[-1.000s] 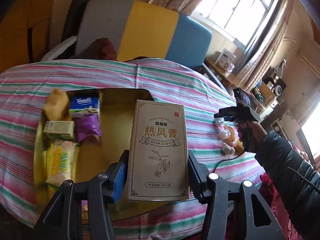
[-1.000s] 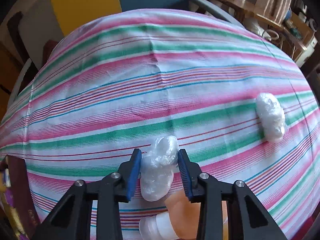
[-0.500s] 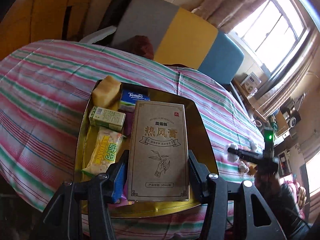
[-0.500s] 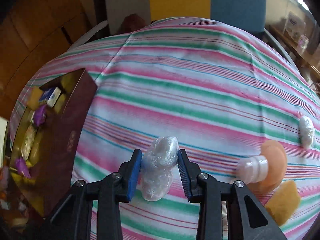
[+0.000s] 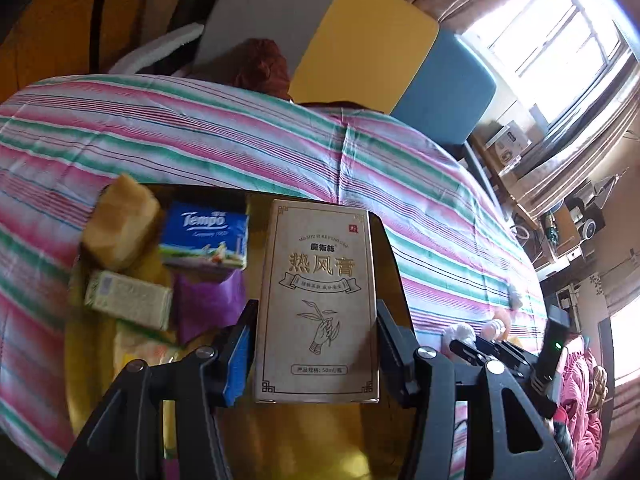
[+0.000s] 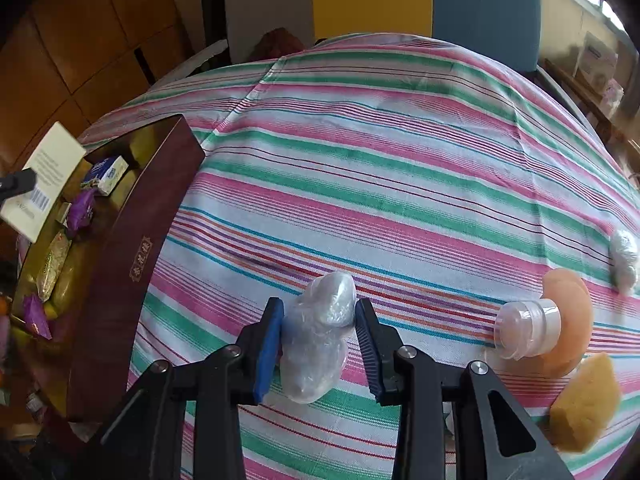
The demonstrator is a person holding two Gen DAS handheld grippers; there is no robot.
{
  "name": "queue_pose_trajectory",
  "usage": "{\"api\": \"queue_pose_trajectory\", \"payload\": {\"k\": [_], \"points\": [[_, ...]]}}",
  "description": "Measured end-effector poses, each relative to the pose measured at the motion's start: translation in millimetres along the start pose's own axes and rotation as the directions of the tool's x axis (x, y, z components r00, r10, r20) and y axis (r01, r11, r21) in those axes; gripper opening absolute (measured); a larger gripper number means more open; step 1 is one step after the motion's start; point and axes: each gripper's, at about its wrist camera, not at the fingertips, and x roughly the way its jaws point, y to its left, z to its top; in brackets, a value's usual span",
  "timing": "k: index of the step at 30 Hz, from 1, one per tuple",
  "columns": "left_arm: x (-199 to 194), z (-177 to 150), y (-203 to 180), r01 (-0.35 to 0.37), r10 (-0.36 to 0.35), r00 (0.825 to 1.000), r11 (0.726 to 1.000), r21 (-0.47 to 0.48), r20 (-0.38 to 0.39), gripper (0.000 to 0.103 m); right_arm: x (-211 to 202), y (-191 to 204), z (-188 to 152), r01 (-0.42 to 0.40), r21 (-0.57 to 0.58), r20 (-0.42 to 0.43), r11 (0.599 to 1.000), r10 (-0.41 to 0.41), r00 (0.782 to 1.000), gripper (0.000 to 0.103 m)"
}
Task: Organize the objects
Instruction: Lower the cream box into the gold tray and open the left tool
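My left gripper (image 5: 314,344) is shut on a tall beige carton with Chinese print (image 5: 318,300), held upright over the gold-lined box (image 5: 280,432). That box holds a Tempo tissue pack (image 5: 206,240), a yellow sponge (image 5: 120,228), a small green carton (image 5: 128,300) and purple wrappers (image 5: 204,304). My right gripper (image 6: 319,338) is shut on a clear-wrapped white bundle (image 6: 320,340) above the striped cloth. Seen from the right wrist, the maroon-walled box (image 6: 120,272) lies at the left, with the beige carton (image 6: 44,180) above it.
On the cloth at the right lie a peach round bottle with a clear cap (image 6: 548,328), a yellow sponge (image 6: 584,404) and another wrapped bundle (image 6: 624,260). A grey, yellow and blue chair back (image 6: 380,0) stands behind the table. Shelves and a window (image 5: 560,40) are far right.
My left gripper has carried the carton left and lower over the box. My right gripper swung left with the bundle early on, then held still.
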Motion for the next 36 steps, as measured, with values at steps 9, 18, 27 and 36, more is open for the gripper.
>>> {"api": "queue_pose_trajectory", "payload": {"k": [9,18,27,36], "points": [[60,20,5,-0.113,0.111,0.99,0.993,-0.025,-0.082,0.054,2,-2,2,-0.014,0.013,-0.002,1.0,0.014,1.0,0.037],[78,26,3,-0.197,0.197,0.978,0.98,0.005,-0.069,0.054,3,-1,2,-0.017,0.011,-0.003,1.0,0.017,1.0,0.037],[41,26,-3,-0.18,0.181,0.983,0.983,0.027,-0.034,0.063,3,-1,1,-0.009,0.008,-0.001,1.0,0.009,1.0,0.037],[-50,-19,3,-0.186,0.178,0.972,0.982,0.035,0.151,0.063,3,-5,0,0.008,0.033,0.009,0.999,-0.009,1.0,0.037]]}}
